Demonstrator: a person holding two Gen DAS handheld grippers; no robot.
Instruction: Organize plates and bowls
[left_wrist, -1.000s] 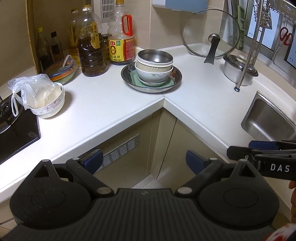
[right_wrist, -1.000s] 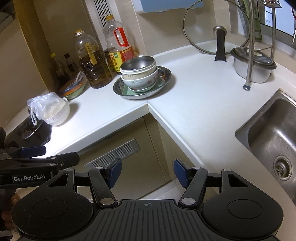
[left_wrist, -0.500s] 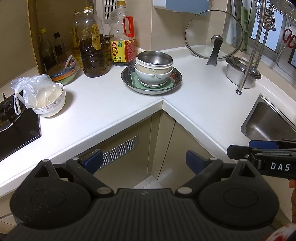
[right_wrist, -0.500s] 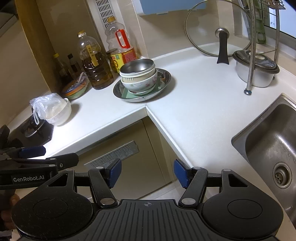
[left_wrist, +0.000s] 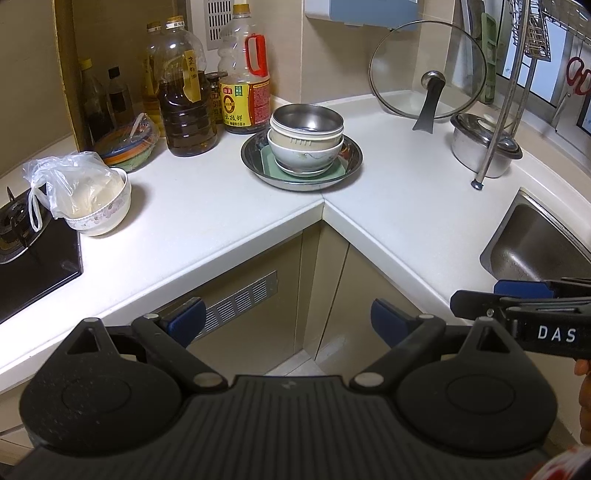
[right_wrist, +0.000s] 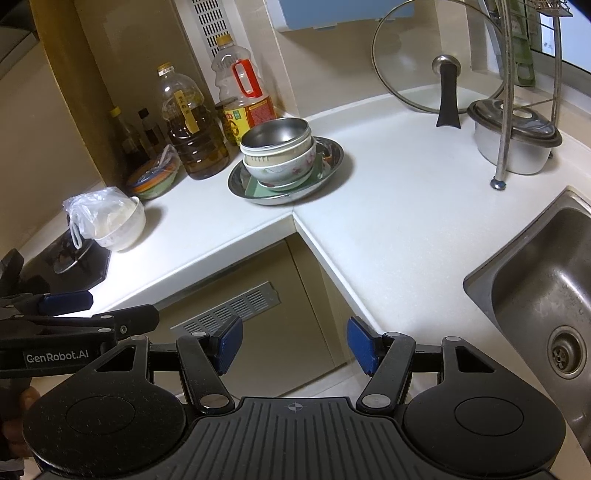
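Both claws are released and empty. The left claw (left_wrist: 288, 319) and the right claw (right_wrist: 293, 345) hang low in their frames, in front of the cabinet doors and well apart from the dishes.

The stack sits at the inner corner of the desk (left_wrist: 388, 192), upper centre of both frames. A steel bowl (left_wrist: 306, 118) nests in a ribbed cream bowl (left_wrist: 306, 138), which nests in a white floral bowl (left_wrist: 304, 157). These rest on a green square plate (left_wrist: 267, 166) inside a wide steel plate (left_wrist: 354, 153).

Risks from this position:
- The nested bowls may bind; lifting the top one could drag the next and tip the stack.
- The steel rims are likely slick, so a shallow grip may slip.
- The oil bottles (left_wrist: 188, 99) stand just beside the stack at its upper left; a wide approach could strike them.

Limits of view: any small dish under the floral bowl cannot be confirmed. The green plate is mostly covered. The sink (right_wrist: 535, 295) is cut off at the right edge.
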